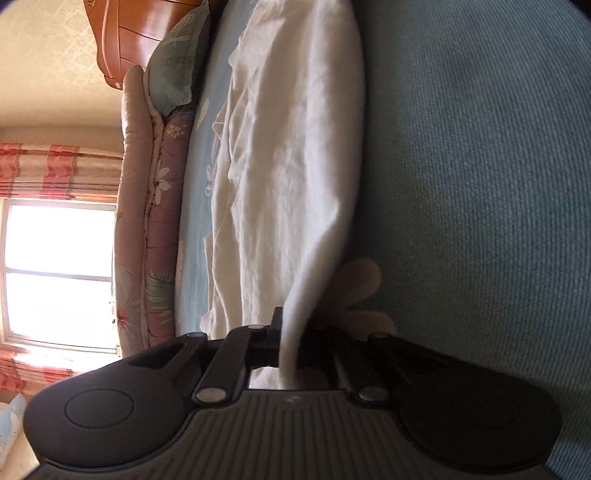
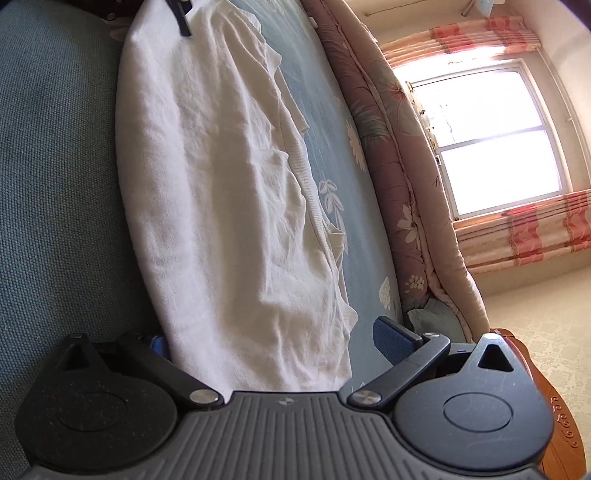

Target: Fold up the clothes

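Pinched tight: left hand-held gripper (image 1: 290,343), jaws closed on a near edge of the white garment (image 1: 291,147), cloth running up between the pads and out along the bed. Same pinch seen from the right wrist view, far end, dark fingertips biting the garment's far corner.

Right hand-held gripper (image 2: 273,343), by contrast, gaping wide, blue-padded finger (image 2: 393,338) clear on one side, the other mostly hidden behind cloth at the opposite edge. White garment (image 2: 229,177) lying in the gap between them, no pads pressing on it. Nothing held there yet.

Garment itself: spread lengthwise and rumpled on the blue flowered bedsheet (image 2: 332,110), a sleeve or hem bunched along the side toward the pink floral quilt (image 2: 388,155). Pale blue pillow (image 1: 181,62) and wooden headboard (image 1: 125,33) beyond, bright window (image 2: 491,140) washing out that side.

Risks from here, judged only: one end gripped, the other loose, so a lift now likely to drag the cloth askew and deepen the wrinkles. Right jaws closing too shallow could catch one layer alone, or snag the bedsheet along with it. Thin pinch on the left might slip under a sharp tug. Bunched sleeve apt to get trapped inside the fold.
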